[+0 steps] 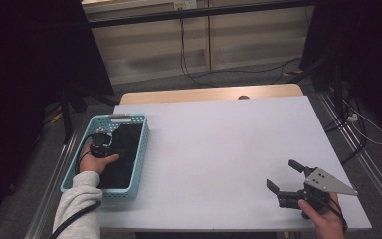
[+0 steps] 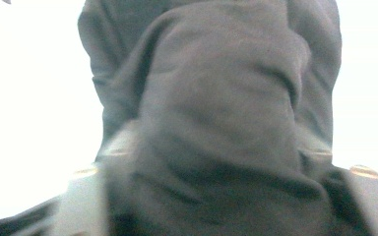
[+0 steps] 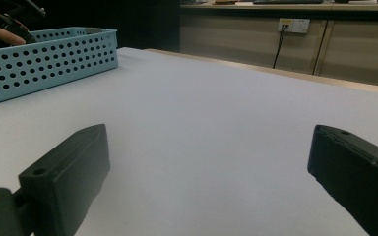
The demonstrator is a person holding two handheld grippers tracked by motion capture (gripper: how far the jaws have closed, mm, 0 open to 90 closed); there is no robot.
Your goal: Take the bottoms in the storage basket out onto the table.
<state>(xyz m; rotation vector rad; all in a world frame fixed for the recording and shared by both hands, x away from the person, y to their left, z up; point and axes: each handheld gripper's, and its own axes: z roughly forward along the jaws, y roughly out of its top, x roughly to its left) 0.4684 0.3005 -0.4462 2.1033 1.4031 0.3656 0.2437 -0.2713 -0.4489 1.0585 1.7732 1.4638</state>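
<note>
The left gripper [image 1: 101, 143] pinches soft, creased dark cloth [image 2: 211, 123] inside the perforated turquoise plastic basket [image 1: 138, 164]; the right gripper [image 1: 287, 175] gapes wide, holding nothing.

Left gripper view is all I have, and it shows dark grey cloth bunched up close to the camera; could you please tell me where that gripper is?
Observer: The left gripper is down inside a light blue perforated basket at the table's left edge, on the dark cloth lying in it.
Operator: Does the cloth fill the basket?
Observer: In the high view it covers most of the basket's floor, and I can make out nothing else in there.
Operator: And where is the other gripper?
Observer: The right gripper sits low over the white table near its front right corner, jaws open with nothing between them.
</note>
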